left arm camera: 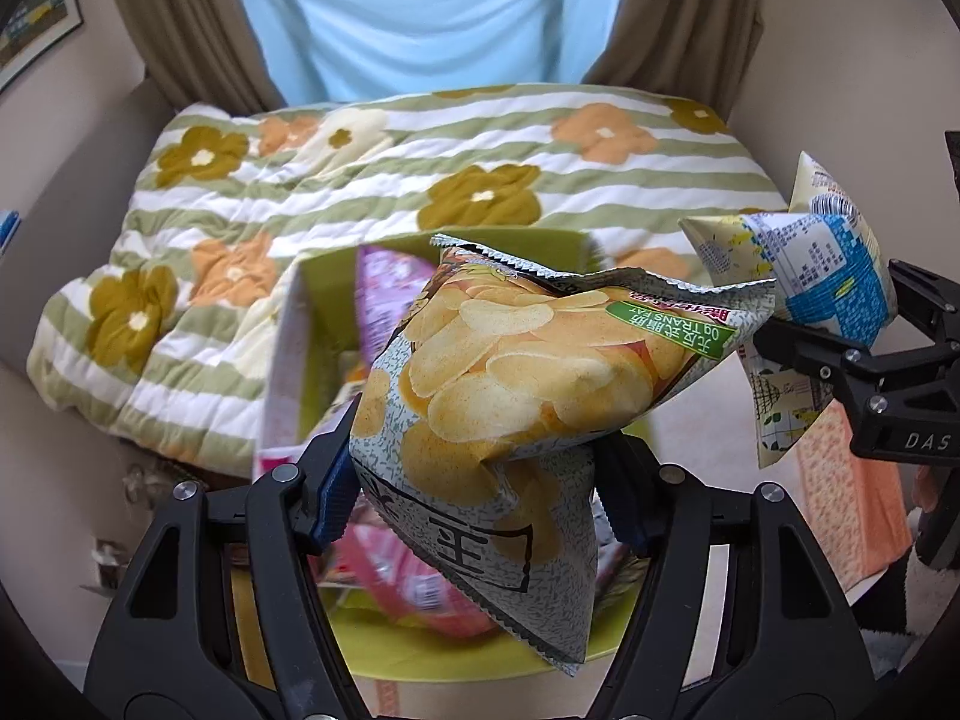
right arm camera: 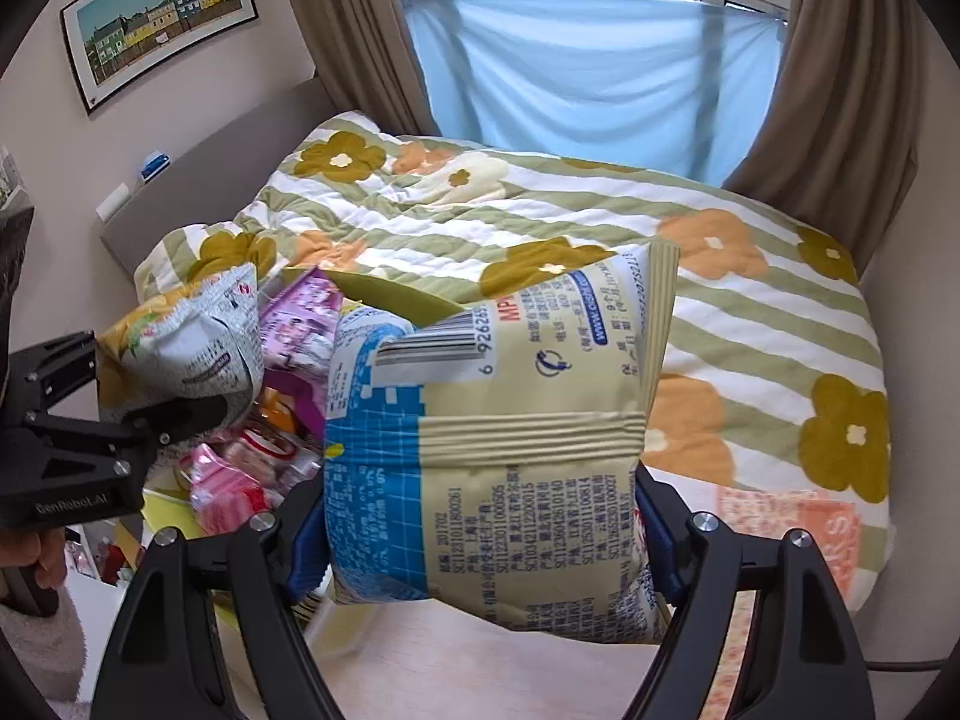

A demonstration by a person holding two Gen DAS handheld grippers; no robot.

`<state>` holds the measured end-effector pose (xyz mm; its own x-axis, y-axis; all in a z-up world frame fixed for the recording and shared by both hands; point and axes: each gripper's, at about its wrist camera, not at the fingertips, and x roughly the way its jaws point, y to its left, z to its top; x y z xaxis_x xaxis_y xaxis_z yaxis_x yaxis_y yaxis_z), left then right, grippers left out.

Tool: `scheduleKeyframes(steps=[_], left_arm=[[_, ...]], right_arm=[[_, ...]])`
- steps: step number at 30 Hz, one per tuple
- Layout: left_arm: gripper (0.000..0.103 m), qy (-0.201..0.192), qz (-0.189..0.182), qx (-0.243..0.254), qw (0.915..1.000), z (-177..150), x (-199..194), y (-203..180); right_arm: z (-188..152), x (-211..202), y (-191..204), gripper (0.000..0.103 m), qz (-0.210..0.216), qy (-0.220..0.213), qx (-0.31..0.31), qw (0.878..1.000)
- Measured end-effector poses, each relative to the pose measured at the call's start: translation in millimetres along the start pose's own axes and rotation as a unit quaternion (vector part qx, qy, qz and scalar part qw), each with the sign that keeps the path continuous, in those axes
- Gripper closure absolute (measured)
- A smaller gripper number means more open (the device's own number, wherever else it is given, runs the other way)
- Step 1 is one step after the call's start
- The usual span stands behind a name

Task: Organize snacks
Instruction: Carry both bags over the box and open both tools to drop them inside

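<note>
My left gripper [left arm camera: 474, 498] is shut on a grey bag of potato chips [left arm camera: 510, 372], held up in the air over a yellow-green box [left arm camera: 324, 282]. The box holds several snack packs, among them a purple pack [left arm camera: 384, 294] and pink packs [right arm camera: 231, 489]. My right gripper [right arm camera: 480, 534] is shut on a cream and blue snack bag [right arm camera: 498, 420], seen from its back with the barcode. In the left wrist view this bag [left arm camera: 822, 276] hangs at the right edge. In the right wrist view the chips bag [right arm camera: 186, 336] hangs at the left in the other gripper.
A bed with a green-striped flowered quilt [left arm camera: 372, 180] lies behind the box. Brown curtains [right arm camera: 840, 60] and a blue sheet [right arm camera: 588, 66] cover the window. A framed picture [right arm camera: 159, 18] hangs on the wall. An orange cloth [right arm camera: 786, 534] lies at the bed's near edge.
</note>
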<state>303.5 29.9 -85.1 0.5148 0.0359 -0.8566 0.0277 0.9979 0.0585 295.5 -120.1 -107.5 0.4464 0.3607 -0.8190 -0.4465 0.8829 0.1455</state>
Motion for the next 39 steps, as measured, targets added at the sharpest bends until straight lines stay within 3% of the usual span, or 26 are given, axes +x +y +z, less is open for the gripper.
scheduleKeyframes(steps=[7,14,15,18,19,28,39], left_arm=[[0.039,0.028,-0.024,-0.001,0.9993,-21,23,49],[0.036,0.048,-0.058,0.012,0.9971,-31,41,58],[0.034,0.048,-0.059,0.016,0.997,-31,42,57],[0.003,0.049,-0.054,0.029,0.997,-35,40,54],[0.001,0.044,-0.05,0.03,0.9973,-35,38,54],[0.001,0.043,-0.06,-0.016,0.9971,-46,18,72],[0.001,0.033,-0.07,-0.039,0.9962,-39,11,75]], right_arm=[[9,30,51,0.025,-0.008,0.014,0.014,1.0],[7,44,67,0.025,-0.027,0.028,0.035,0.999],[7,44,67,0.025,-0.029,0.03,0.036,0.998],[10,45,67,0.025,-0.034,0.032,0.038,0.998],[12,46,66,0.025,-0.034,0.032,0.036,0.998],[24,57,59,0.025,-0.021,0.033,0.022,0.999],[35,82,54,0.024,0.0,0.054,0.009,0.998]])
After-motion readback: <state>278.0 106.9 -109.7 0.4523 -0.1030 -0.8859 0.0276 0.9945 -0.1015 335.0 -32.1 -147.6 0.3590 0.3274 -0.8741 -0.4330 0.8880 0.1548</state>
